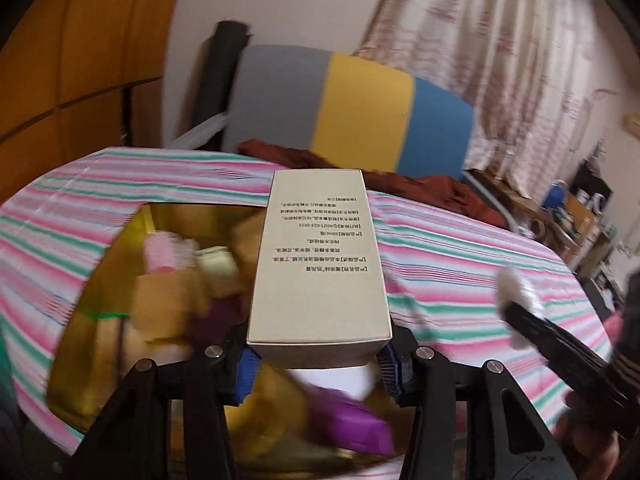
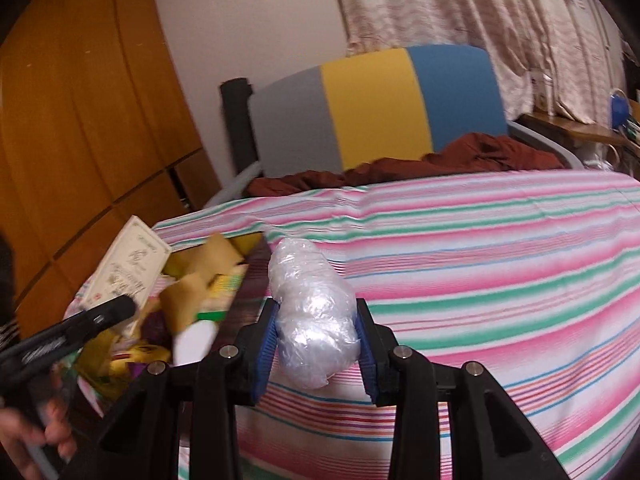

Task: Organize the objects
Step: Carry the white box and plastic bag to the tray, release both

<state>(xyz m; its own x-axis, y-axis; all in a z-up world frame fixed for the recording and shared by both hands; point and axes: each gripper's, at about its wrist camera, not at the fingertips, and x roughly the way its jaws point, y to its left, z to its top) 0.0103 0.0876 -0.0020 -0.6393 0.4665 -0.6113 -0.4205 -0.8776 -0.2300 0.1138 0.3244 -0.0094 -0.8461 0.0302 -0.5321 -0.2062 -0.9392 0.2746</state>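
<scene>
My left gripper (image 1: 318, 368) is shut on a long beige carton (image 1: 316, 264) with printed text, and holds it above an open yellow bin (image 1: 68, 360) full of several small packets and boxes. In the right wrist view the same carton (image 2: 128, 264) and the left gripper (image 2: 120, 308) appear at the left, over the bin (image 2: 244, 280). My right gripper (image 2: 316, 352) is shut on a crumpled clear plastic bundle (image 2: 312, 320) above the striped sheet, just right of the bin. In the left wrist view, that bundle (image 1: 514, 292) shows at the right gripper's (image 1: 516, 312) tip.
A bed with a pink, green and white striped sheet (image 2: 480, 264) fills the foreground. A rust-red blanket (image 2: 440, 164) lies by the grey, yellow and blue headboard (image 2: 372, 108). An orange wardrobe (image 2: 80, 120) stands left and a cluttered desk (image 1: 580, 216) right. A hand (image 2: 24, 440) shows bottom left.
</scene>
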